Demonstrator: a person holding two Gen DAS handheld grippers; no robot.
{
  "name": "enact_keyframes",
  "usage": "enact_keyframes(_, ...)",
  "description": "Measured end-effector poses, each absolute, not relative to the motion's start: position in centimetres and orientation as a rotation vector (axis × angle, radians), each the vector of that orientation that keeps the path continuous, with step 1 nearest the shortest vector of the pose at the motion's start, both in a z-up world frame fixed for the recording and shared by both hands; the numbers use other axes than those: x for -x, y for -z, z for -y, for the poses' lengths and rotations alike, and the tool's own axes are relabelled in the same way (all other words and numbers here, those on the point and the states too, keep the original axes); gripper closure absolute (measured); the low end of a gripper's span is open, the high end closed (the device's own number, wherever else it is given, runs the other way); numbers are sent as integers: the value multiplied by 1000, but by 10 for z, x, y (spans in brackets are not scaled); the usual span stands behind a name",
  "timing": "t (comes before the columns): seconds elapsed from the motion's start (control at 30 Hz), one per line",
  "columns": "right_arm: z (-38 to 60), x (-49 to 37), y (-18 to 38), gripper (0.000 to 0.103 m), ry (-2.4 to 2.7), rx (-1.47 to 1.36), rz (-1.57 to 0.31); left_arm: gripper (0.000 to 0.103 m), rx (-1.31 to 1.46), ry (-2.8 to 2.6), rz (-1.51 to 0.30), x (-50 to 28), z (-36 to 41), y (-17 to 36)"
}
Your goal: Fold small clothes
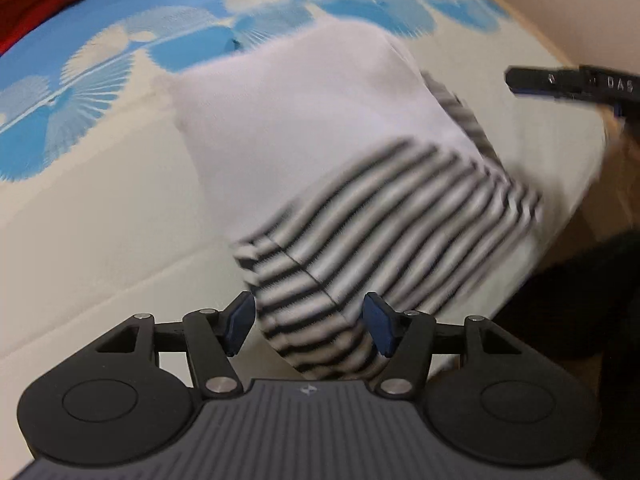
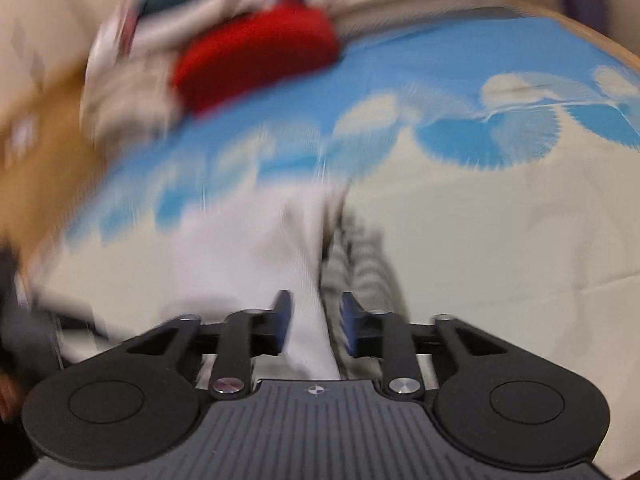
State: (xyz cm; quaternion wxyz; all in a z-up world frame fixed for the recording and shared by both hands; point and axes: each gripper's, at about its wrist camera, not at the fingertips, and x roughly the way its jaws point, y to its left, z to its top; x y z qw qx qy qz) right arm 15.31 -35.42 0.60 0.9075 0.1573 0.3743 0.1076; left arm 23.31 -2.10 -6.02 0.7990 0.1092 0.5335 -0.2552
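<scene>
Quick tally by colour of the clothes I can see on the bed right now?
White with black stripes: 1, the garment lying between both sets of jaws.
Red: 1, the red garment at the far end.
Mixed pale pile beside it: blurred, not countable.
Total clearly seen: 2

Folded white garment (image 1: 320, 128) with black-striped part, lying on patterned cloth (image 1: 80, 80)

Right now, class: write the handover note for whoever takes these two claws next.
Left claw: open, the striped end of the garment lies between its pads, unpressed.
Right claw: open, the garment's white edge between its pads; blur hides any contact.
Garment: white-and-striped, folded over on the blue-and-cream cloth.
Pile with red item sits further back.
Done: one fold, apparently.
Left: finish folding, then probably the pile.
</scene>
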Motion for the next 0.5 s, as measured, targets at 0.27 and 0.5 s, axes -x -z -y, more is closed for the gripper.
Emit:
enact_keyframes(0.27,359,-215,19,62,-125,-601,-796,38,-107,425,-1087,-261,-6,45)
enact_keyframes(0.5,339,-262,48,69,-97,-723,-840,38,-44,377,-1065,-270,-26,39)
